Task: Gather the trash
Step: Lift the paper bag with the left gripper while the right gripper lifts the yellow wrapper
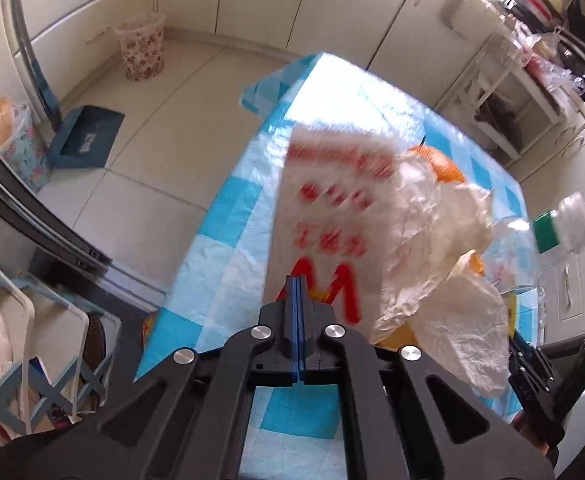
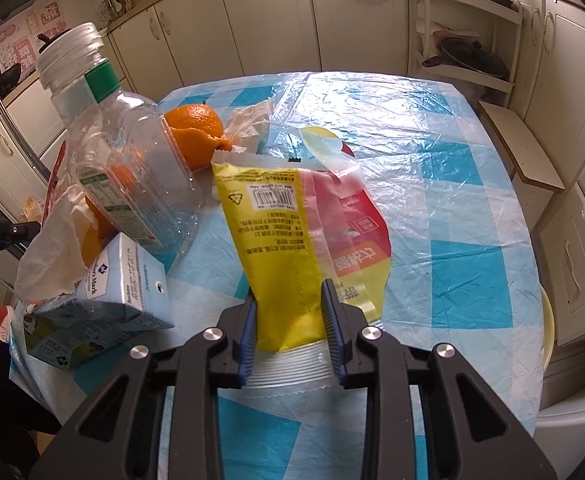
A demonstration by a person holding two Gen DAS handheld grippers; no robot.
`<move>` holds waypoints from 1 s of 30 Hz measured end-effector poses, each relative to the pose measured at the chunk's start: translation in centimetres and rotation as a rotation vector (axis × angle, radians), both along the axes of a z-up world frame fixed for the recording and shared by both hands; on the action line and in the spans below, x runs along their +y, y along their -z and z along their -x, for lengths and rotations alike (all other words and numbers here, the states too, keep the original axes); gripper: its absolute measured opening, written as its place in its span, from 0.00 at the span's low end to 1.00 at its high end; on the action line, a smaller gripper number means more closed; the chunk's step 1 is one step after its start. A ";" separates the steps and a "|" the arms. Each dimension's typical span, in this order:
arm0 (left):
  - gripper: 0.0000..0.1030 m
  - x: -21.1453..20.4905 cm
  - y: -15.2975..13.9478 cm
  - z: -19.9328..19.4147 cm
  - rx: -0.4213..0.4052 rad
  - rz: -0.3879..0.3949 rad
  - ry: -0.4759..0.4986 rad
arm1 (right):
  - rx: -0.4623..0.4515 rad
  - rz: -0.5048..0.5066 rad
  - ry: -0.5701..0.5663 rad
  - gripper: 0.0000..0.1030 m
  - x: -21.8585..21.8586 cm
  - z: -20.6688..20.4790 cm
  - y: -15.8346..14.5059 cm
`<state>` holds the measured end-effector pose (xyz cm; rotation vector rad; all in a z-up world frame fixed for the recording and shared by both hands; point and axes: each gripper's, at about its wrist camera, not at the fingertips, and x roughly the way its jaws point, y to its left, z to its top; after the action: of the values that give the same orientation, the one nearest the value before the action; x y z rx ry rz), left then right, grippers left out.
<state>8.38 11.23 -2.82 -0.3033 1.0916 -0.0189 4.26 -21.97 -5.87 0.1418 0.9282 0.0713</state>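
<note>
1. The left gripper (image 1: 298, 280) has its blue pads pressed flat together, and the edge of a white plastic bag (image 1: 332, 208) with red print appears pinched between them; the bag billows up in front of it, blurred.
2. The right gripper (image 2: 290, 292) is narrowed onto a yellow and red snack wrapper (image 2: 276, 220); both pads touch the wrapper's sides, so it is gripping it (the wrapper's clear sealed end lies under the fingers).
3. The wrapper lies on a table (image 2: 452, 184) covered with a blue and white checked cloth under a clear plastic sheet.
4. Left of the wrapper, an empty clear plastic bottle (image 2: 132, 160) with a white cap and green label leans tilted, its base just beside the wrapper.
5. Behind the bottle sits orange peel (image 2: 196, 128), touching a scrap of crumpled white paper (image 2: 252, 120).
6. Near the table's left edge lies a pale blue milk carton (image 2: 104, 300) on its side, with the white bag bunched just above it.
7. On the floor by the cupboards stands a flowered waste bin (image 1: 142, 50), well apart from the table.
</note>
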 end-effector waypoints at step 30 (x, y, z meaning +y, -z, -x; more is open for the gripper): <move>0.06 -1.5 4.0 -0.1 0.065 -0.312 0.010 | -0.011 0.028 -0.022 0.10 0.4 0.4 0.0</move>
<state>8.47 9.70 -6.85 -0.0183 1.1419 0.1522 3.85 -21.56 -5.88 0.1054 0.9197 0.0789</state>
